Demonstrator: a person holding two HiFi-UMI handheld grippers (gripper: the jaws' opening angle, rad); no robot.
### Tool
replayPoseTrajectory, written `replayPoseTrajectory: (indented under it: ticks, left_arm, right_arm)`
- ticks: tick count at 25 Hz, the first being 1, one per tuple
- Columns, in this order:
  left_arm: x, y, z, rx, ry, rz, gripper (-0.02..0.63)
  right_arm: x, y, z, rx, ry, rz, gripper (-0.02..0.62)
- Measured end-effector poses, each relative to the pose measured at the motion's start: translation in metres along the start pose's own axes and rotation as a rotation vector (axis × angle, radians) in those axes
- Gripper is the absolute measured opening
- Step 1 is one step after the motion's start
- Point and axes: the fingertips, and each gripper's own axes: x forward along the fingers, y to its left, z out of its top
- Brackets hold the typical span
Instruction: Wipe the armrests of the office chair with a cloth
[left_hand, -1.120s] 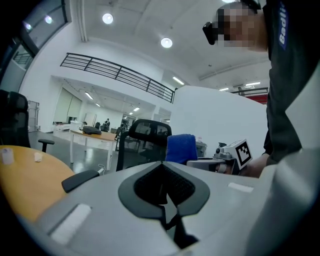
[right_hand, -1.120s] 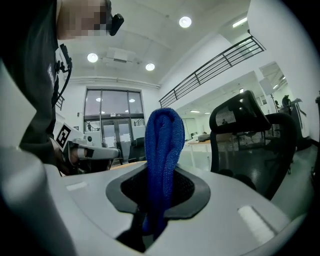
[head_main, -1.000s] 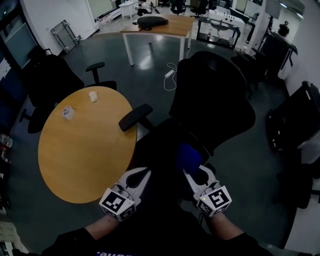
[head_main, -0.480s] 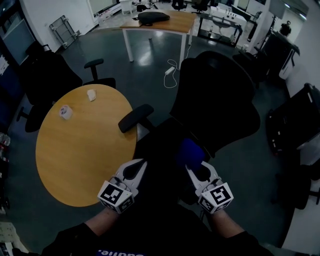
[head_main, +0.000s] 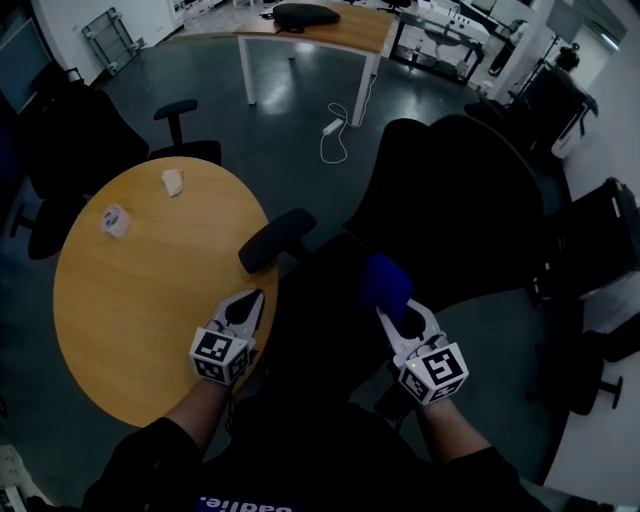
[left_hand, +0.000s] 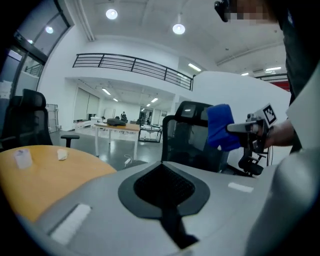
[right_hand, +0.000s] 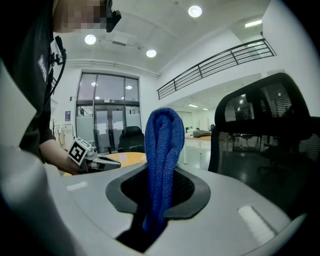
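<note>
Right gripper (head_main: 396, 312) with blue cloth (head_main: 384, 282) near lower edge of chair backrest (head_main: 450, 200)

open-plan office: desks (head_main: 310, 30), office chairs (head_main: 440, 215), mezzanine railing (left_hand: 130, 66).

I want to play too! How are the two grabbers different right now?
The right gripper pinches a blue cloth; the left gripper is shut on nothing. The right one hovers over the black chair, the left over the round table's edge. Both carry marker cubes.

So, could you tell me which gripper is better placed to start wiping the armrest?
The right gripper: its jaws are shut on the blue cloth. The left gripper is shut and empty, near the armrest.
</note>
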Motion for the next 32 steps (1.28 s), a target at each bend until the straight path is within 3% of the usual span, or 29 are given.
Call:
replayPoseTrajectory:
  ticks: [5, 11, 20, 25, 32]
  left_arm:
    - [0.02, 0.073, -0.044, -0.013, 0.083, 0.069, 0.014]
    - [0.049, 0.13, -0.089, -0.042, 0.149, 0.09, 0.014]
    - [0.068, 0.153, -0.129, -0.104, 0.202, 0.098, 0.014]
    - [0.074, 0.159, -0.141, -0.115, 0.225, 0.084, 0.014]
    - [0.086, 0.16, -0.15, -0.113, 0.226, 0.052, 0.014]
  right_arm:
    - [0.057, -0.02, 0.003, -0.09, 0.069, -0.005, 0.089]
    - [0.149, -0.035, -0.016, -0.217, 0.209, 0.038, 0.089]
    - [0.275, -0.064, -0.073, -0.511, 0.522, 0.107, 0.089]
    - [0.33, -0.082, -0.107, -0.748, 0.716, 0.115, 0.089]
    - [0.375, -0.081, -0.137, -1.032, 0.858, 0.199, 0.089]
